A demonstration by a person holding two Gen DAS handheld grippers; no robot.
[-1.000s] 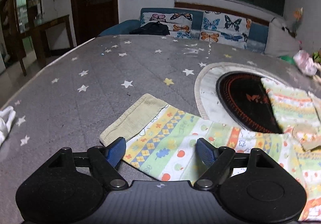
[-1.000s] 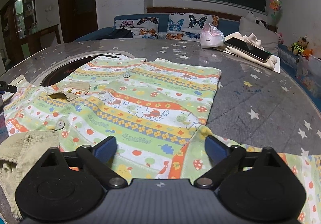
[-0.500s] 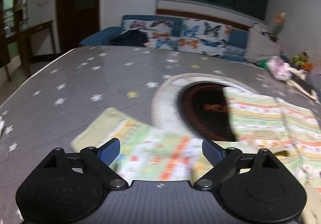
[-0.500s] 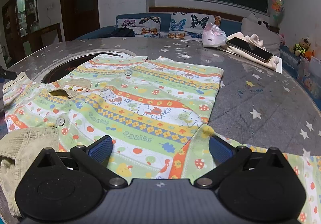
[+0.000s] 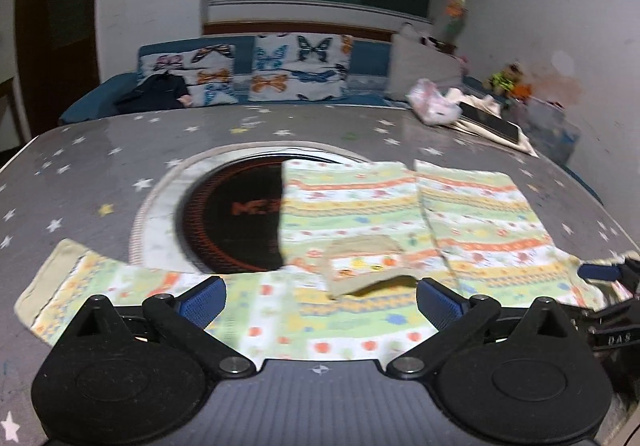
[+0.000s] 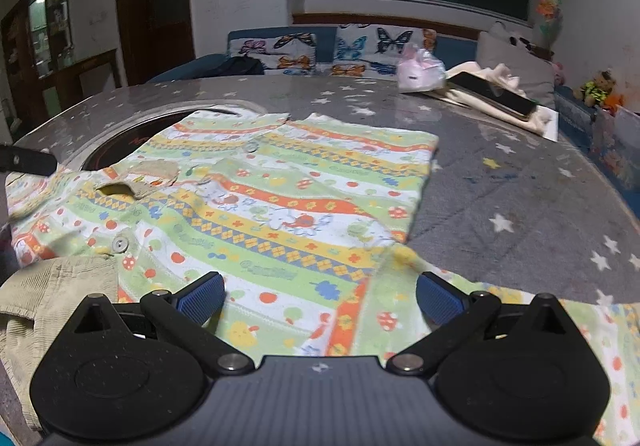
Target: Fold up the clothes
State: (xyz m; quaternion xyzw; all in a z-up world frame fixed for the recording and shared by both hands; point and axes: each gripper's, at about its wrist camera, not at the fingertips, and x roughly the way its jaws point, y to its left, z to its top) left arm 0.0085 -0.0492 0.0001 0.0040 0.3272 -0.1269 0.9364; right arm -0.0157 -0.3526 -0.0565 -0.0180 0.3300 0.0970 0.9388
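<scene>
A child's shirt [image 6: 280, 198] with green, orange and yellow stripes lies spread flat on the grey star-patterned table [image 6: 500, 182]. Its beige collar [image 6: 52, 294] is at the lower left in the right wrist view. One sleeve with a beige cuff [image 5: 44, 278] stretches out to the left, and a beige-trimmed pocket [image 5: 360, 266] sits mid-shirt. My left gripper [image 5: 320, 304] hovers over the sleeve's inner end, its jaws opening wide with nothing gripped. Over the shirt's near edge, my right gripper [image 6: 320, 298] stands open and empty; it also shows as the right gripper [image 5: 600, 272] at the shirt's right side.
A round black hob [image 5: 232, 214] is set into the table, partly under the shirt. A phone [image 6: 492, 94] on cream cloth and a pink packet [image 6: 420, 70] lie at the far right. A sofa with butterfly cushions [image 5: 296, 66] stands behind the table.
My left gripper has swung right from the sleeve cuff towards the shirt's body, risen a little, and its jaws have widened. The right gripper has stayed put.
</scene>
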